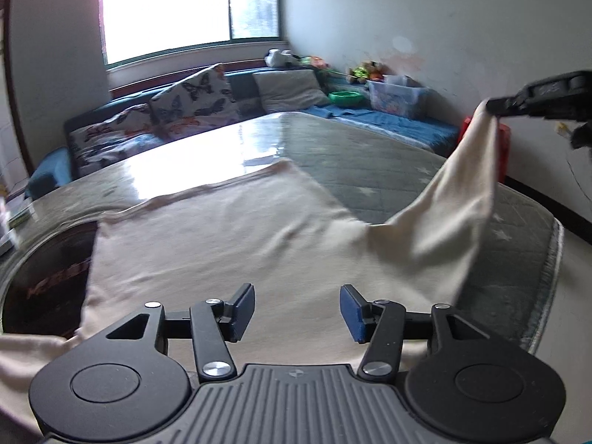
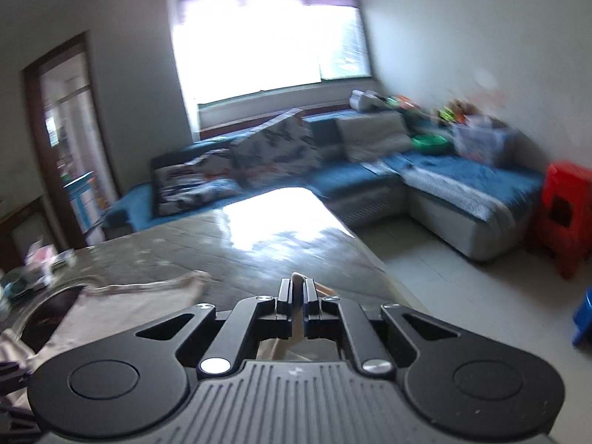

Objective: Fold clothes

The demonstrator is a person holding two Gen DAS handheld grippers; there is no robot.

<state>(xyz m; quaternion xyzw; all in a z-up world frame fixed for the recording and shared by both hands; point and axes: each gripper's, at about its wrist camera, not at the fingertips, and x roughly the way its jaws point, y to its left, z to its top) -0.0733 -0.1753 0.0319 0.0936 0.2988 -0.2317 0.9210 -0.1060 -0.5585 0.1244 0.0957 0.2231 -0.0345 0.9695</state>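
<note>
Pinching a corner of the cream garment [image 1: 229, 236] aloft at two o'clock with right gripper [image 2: 298, 292] fingers clamped, left gripper [image 1: 298, 309] fingers hovering spread over cloth lying flat on the counter [image 1: 370, 148].

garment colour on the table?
Plain cream garment, clearest in the left wrist view.

Daylight floods in from the window [image 1: 188, 11], blown out to pure white in both views. Strong glare patch on the glossy table [image 1: 207, 159], washing out its surface. Walls evenly lit, corners dim. Motion blur throughout, worse in the right wrist view, sofa [image 2: 370, 170] smeared. Heavy fisheye bending, dark vignette at frame corners.
</note>
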